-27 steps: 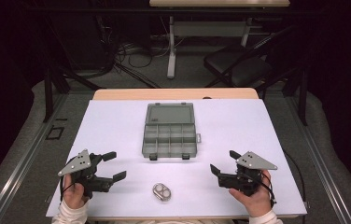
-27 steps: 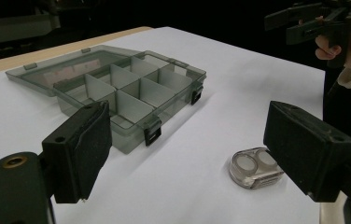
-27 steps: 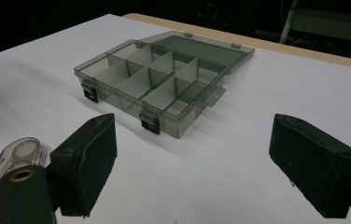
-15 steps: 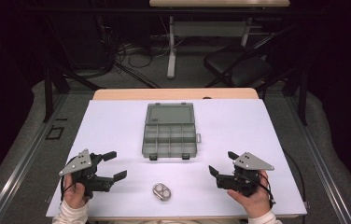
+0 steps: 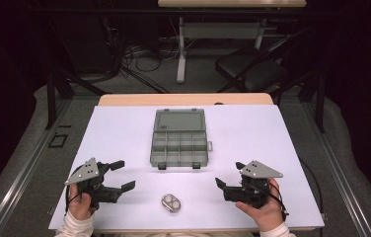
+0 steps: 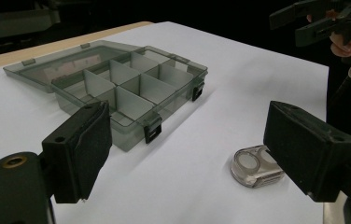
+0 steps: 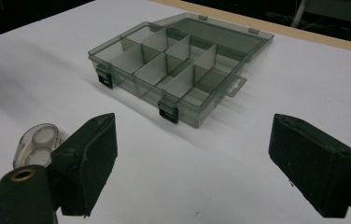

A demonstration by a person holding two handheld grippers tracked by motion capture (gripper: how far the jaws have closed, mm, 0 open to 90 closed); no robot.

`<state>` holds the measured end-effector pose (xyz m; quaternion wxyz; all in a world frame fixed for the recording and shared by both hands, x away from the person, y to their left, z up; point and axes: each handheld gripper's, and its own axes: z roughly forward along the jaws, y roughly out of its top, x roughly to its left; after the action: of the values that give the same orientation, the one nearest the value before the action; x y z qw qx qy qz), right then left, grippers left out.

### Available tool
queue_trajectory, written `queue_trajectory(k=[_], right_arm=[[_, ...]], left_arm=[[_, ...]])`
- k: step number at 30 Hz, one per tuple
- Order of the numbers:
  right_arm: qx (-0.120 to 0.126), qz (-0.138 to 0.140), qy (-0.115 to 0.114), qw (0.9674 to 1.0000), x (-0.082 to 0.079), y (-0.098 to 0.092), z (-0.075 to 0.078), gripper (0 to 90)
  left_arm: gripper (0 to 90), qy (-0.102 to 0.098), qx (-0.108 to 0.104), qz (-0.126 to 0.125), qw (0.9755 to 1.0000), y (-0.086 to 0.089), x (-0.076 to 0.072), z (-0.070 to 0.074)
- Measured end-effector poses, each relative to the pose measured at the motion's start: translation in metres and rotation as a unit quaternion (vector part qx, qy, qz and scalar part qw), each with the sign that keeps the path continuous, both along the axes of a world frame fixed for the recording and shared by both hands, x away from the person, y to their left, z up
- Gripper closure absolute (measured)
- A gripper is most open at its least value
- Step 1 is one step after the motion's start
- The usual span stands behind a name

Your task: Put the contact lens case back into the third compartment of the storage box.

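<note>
On the white table [image 5: 282,148], a grey compartment box [image 5: 178,147] lay open, lid flat behind it. Left gripper [image 5: 117,177] and right gripper [image 5: 229,174] flanked a small clear case [image 5: 171,202], jaws apart, nothing between. Case contents hard to make out; a jaw partly covered it in both gripper views.

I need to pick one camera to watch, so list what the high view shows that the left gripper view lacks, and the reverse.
High view: both hands, the left claw and right claw open on either side of the small case, plus the chair and floor cables beyond the table. Left gripper view: the box's dividers and black latches close up, and the case's two round insets. Both: the open box, case and white table.
</note>
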<state>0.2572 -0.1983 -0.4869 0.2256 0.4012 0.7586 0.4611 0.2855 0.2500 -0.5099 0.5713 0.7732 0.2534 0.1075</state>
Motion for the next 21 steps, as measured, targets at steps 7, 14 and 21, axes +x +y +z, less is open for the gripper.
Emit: queue_trajectory(k=[7,14,21], right_arm=[[-0.003,0.019,0.009,0.9998,-0.001,0.018,0.000,18.8],[-0.027,0.039,0.030,0.9984,0.000,0.040,-0.002,19.1],[-0.038,0.056,0.045,0.9967,0.002,0.057,-0.008,20.4]], left_arm=[[16.1,0.002,0.002,0.002,1.0000,-0.002,0.000,-0.001],[16.0,0.003,0.006,0.001,1.0000,-0.003,0.000,-0.001],[16.0,0.005,0.006,0.002,1.0000,-0.003,0.001,-0.001]])
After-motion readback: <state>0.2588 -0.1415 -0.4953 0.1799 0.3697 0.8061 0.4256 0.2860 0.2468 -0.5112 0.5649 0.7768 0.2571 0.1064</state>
